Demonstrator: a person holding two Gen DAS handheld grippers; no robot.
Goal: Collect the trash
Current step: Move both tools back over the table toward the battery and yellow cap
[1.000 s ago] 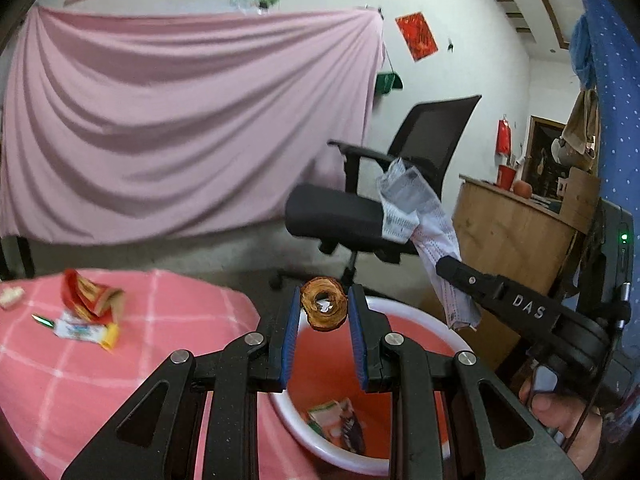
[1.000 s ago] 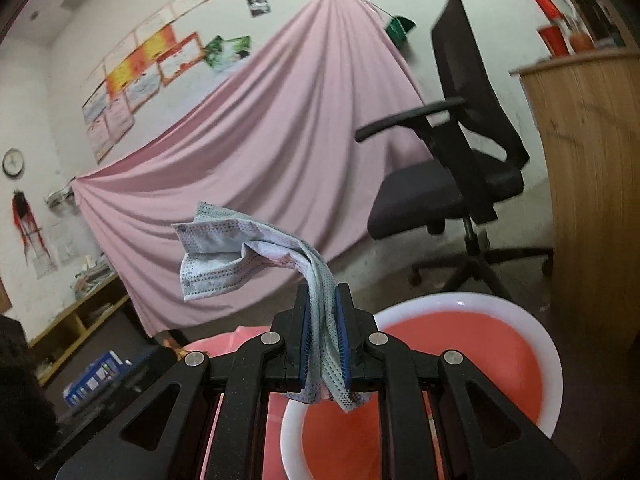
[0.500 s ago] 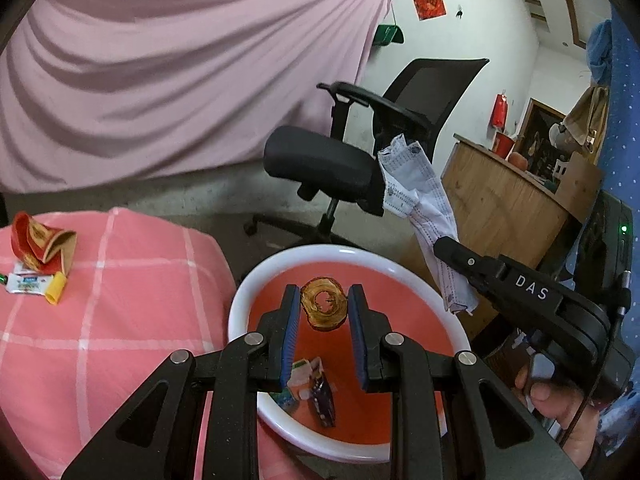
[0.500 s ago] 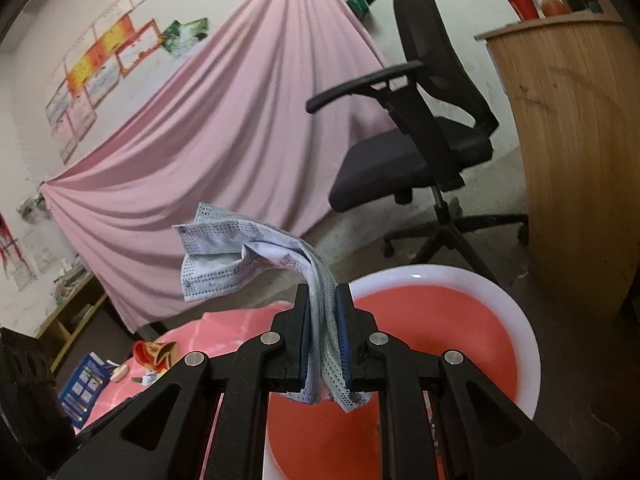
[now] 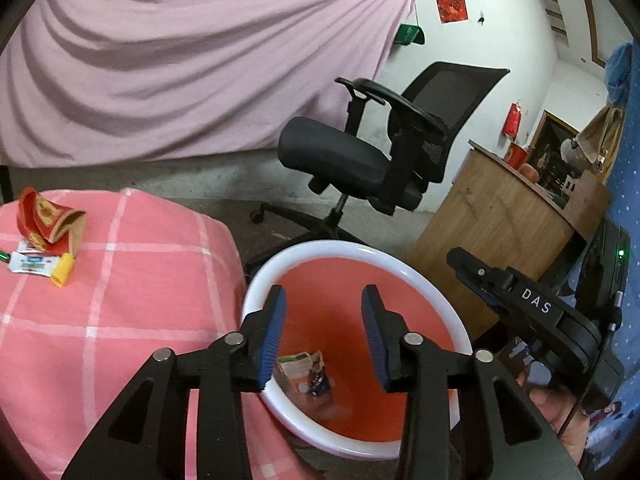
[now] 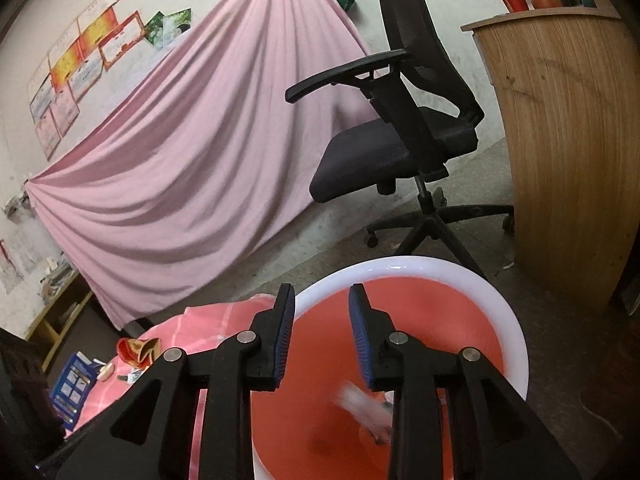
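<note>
Two handheld grippers hover over a red bin w/ white rim (image 5: 420, 280), which stands on the floor just beside a surface covered in pink checked cloth (image 5: 132, 304). Left gripper (image 5: 323, 334): jaws have just been opening, now apart w/ nothing between them. Right gripper (image 6: 322, 332): jaws have also just been opening, now parted and empty; in the left wrist view it sits at right, held by a person's hand (image 5: 556, 408). Inside the bin: a small printed packet (image 5: 306, 370) at the bottom, and in the right wrist view a pale blurred item (image 6: 362, 402) low inside, too smeared to identify. On the cloth, well apart from the bin, trash remains: a curled red-and-gold wrapper (image 5: 48, 220) touching a white tube w/ yellow cap (image 5: 38, 266). Bkgd: black office chair (image 5: 380, 148), pink drape (image 5: 192, 56), wooden counter (image 5: 500, 220).
</note>
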